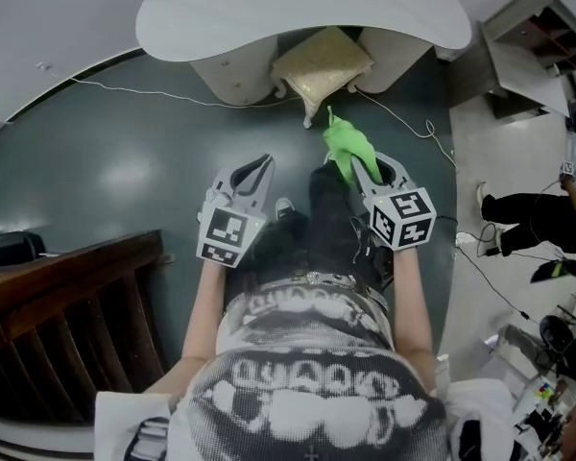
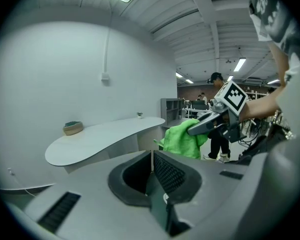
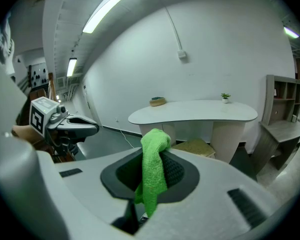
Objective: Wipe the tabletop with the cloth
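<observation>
Person standing on a dark floor [image 1: 106,152], one two-jaw tool in each hand, facing a white curved table [image 1: 221,17]. The right gripper [image 1: 365,168] has its jaws pinched on a green cloth [image 1: 346,145]. The cloth rises in a bunch above the jaw tips, and in the right gripper view a loose end hangs down in front of the jaws. The left gripper [image 1: 250,176] is held level with and just beside the right one; its jaws are pressed together with nothing between them. The table lies ahead of both jaw tips, apart from the cloth, with a small bowl [image 3: 157,101] and a small potted plant [image 3: 225,97] on its top. A beige cushioned stool [image 1: 322,60] sits under the table edge, just beyond the cloth.
</observation>
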`<state>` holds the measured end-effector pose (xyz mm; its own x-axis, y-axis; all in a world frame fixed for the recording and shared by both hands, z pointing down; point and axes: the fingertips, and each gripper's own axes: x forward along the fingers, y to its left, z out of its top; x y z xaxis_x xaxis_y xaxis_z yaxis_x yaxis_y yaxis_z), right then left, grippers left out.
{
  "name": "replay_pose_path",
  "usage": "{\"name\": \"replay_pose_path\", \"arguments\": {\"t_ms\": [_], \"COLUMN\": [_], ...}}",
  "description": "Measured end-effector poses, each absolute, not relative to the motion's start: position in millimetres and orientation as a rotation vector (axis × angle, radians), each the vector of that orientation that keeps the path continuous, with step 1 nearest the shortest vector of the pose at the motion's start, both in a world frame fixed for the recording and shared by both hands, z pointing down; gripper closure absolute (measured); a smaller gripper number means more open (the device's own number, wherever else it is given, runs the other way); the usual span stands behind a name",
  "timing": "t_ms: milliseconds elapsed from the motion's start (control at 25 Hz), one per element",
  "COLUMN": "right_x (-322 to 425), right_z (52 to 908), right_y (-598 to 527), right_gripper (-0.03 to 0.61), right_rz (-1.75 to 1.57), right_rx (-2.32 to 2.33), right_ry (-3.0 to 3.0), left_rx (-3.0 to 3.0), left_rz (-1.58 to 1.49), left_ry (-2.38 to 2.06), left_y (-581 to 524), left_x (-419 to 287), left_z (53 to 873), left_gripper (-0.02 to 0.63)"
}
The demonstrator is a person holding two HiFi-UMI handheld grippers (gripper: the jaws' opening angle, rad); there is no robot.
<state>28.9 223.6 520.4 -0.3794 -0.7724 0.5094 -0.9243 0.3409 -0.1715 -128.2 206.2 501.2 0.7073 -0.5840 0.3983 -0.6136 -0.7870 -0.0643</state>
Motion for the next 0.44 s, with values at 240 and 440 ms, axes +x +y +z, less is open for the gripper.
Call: {"name": "replay_pose_path", "arguments": {"t_ms": [240, 440], "right_x": [59.6, 74.6], "right_z": [523.9, 526.8], "right_y": [236.1, 236.4], "right_gripper": [0.534, 0.534], "right_rz": [0.623, 0.618], "right_rx": [1.528, 1.563], "right_ry": [-2.231, -2.203], "left_rx": [2.853, 2.858], "left_rz": [0.64, 0.647], "left_ry": [-0.934, -0.909], "left_y": [216.9, 219.5], "left_x": [-106.7, -102.3], "left_z": [504.8, 510.9], "left_gripper": [0.6, 0.6]}}
